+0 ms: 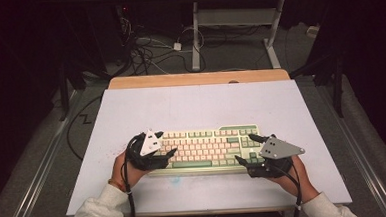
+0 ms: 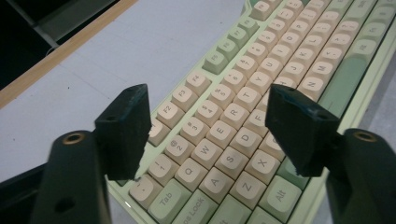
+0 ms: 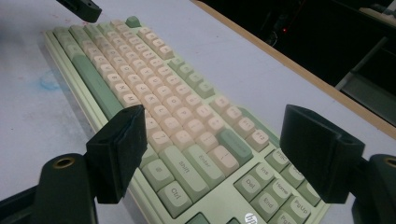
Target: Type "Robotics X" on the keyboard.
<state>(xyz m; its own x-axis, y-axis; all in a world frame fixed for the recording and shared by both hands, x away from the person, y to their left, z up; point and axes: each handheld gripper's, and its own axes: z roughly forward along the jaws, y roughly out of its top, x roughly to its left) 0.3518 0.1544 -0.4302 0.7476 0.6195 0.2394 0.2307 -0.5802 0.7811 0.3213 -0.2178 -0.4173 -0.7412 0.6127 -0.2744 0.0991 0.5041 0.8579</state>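
The keyboard point(image 1: 208, 149) has a pale green case, cream-pink letter keys, and sage green modifier keys and space bar. Both the left gripper point(image 1: 165, 144) and right gripper point(image 1: 247, 147) are black, each with a grey plate. The table point(image 1: 201, 105) is pale lavender-white with a light wooden edge.

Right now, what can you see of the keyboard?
The keyboard is a pale green plastic case with cream letter keys and green modifier keys, spacebar and Enter. It lies flat near the front of the white tabletop, long side toward the person. The left gripper and right gripper hang open over its two ends; contact can't be told.
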